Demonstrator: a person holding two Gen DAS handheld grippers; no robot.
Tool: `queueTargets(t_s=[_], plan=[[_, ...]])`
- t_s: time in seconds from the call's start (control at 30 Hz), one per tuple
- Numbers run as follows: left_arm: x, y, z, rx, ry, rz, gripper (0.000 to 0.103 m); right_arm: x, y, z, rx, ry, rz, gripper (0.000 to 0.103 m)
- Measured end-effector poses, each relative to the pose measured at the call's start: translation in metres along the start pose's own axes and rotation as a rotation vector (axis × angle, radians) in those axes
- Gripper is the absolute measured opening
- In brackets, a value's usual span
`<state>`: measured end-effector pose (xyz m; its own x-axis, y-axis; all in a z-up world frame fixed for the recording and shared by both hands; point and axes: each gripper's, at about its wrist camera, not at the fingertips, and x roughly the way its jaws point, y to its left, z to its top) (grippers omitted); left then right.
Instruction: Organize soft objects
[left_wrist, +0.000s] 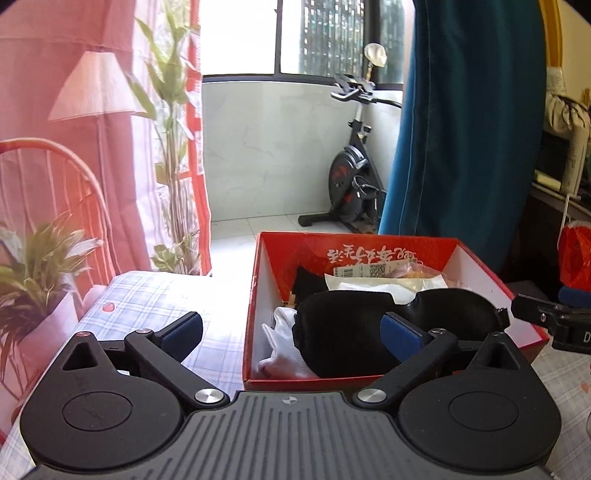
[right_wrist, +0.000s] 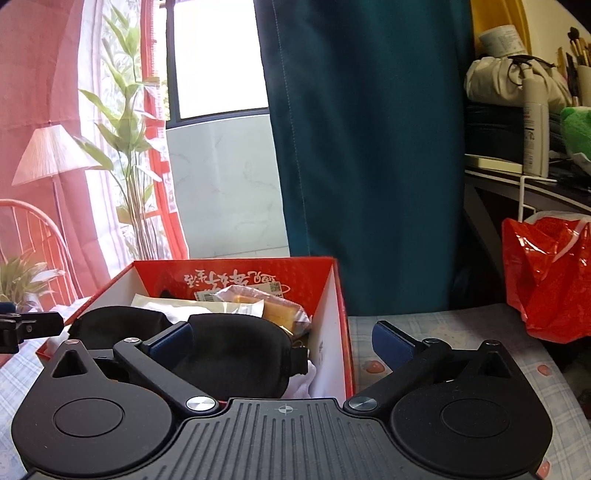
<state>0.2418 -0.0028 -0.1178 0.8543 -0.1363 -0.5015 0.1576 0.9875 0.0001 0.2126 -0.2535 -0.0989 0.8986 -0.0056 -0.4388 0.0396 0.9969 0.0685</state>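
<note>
A red cardboard box (left_wrist: 252, 295) with white inner walls stands on the checked tablecloth. A black eye mask (left_wrist: 343, 332) lies across the top of its contents, over a white cloth (left_wrist: 280, 343) and some wrapped packets (left_wrist: 417, 275). My left gripper (left_wrist: 291, 325) is open and straddles the box's left wall, nothing pressed between its pads. My right gripper (right_wrist: 280, 332) is open too and straddles the right wall (right_wrist: 332, 332), its left finger above the eye mask (right_wrist: 236, 343). The packets (right_wrist: 273, 306) lie behind the mask.
The tablecloth (right_wrist: 424, 325) continues right of the box, and a crumpled red plastic bag (right_wrist: 546, 280) sits at its far right. A teal curtain (right_wrist: 369, 147) hangs behind. A potted plant (left_wrist: 37, 280) stands at the left, an exercise bike (left_wrist: 351, 177) beyond.
</note>
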Motion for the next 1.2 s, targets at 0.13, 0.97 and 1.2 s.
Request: queueTargets(t_s=[0.13,0.97,1.2], plan=[[-0.014,0.001,0.001,-0.025,-0.018,-0.013,0.103,-0.014,0.002,0.001,0.012,-0.002,-0.012,0.103],[-0.215,-0.033,0.014,0.102,-0.205,0.052,0.103,-0.221,0.046,0.042,-0.009,-0.121,0.019,0.103],[-0.264,-0.032,0.011,0.05,-0.247,0.118,0.103,-0.279,0.053,0.048,-0.012,-0.153,0.0,0.103]])
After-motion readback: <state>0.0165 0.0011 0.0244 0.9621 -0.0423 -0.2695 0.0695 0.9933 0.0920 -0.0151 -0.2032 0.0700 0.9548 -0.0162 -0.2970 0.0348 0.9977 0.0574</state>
